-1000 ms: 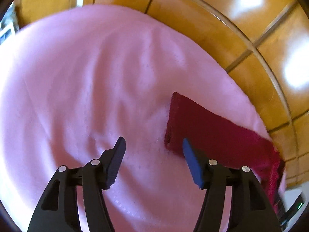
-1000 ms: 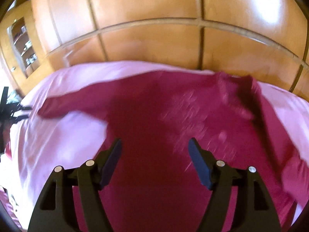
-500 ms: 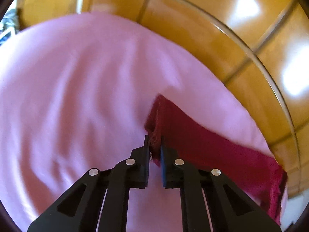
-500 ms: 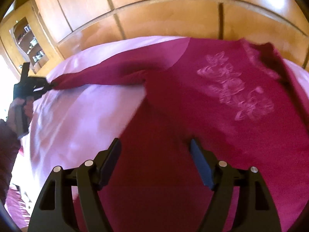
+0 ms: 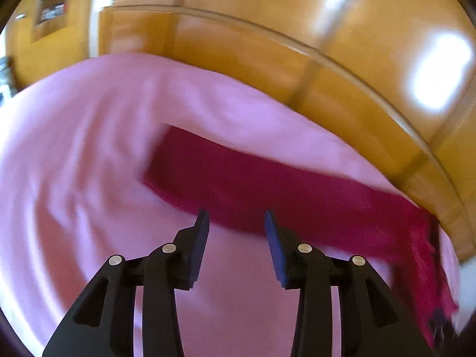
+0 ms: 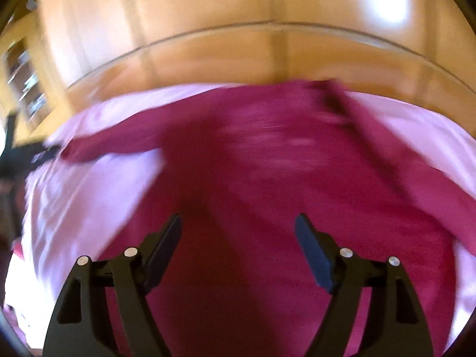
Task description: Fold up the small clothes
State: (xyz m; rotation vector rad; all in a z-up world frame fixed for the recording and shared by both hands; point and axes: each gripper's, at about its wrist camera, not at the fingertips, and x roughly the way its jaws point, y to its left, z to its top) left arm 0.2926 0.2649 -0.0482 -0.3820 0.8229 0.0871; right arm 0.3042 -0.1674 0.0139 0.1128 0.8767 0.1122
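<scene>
A crimson long-sleeved top point(image 6: 267, 178) lies spread on a pink sheet point(image 6: 89, 196). Its left sleeve point(image 5: 267, 190) stretches flat across the sheet in the left wrist view. My left gripper point(image 5: 236, 223) hovers just short of the sleeve's near edge. Its jaws are opening and no cloth is between the pads. My right gripper point(image 6: 238, 223) hangs above the body of the top. Its jaws are wide but closing slightly, and nothing is pinched in them. The picture is blurred. Far left in the right wrist view, the left gripper point(image 6: 32, 154) shows as a dark smear at the sleeve's end.
Glossy wooden panelling point(image 5: 267, 59) rises right behind the far edge of the sheet. A wooden shelf unit point(image 6: 26, 83) stands at the left. Bare pink sheet point(image 5: 89, 178) spreads out to the left of the sleeve.
Half a second ago the left gripper was shut on the sleeve's cuff; now it has let go and drawn back, and the sleeve lies stretched out. The right gripper has shifted over the top.
</scene>
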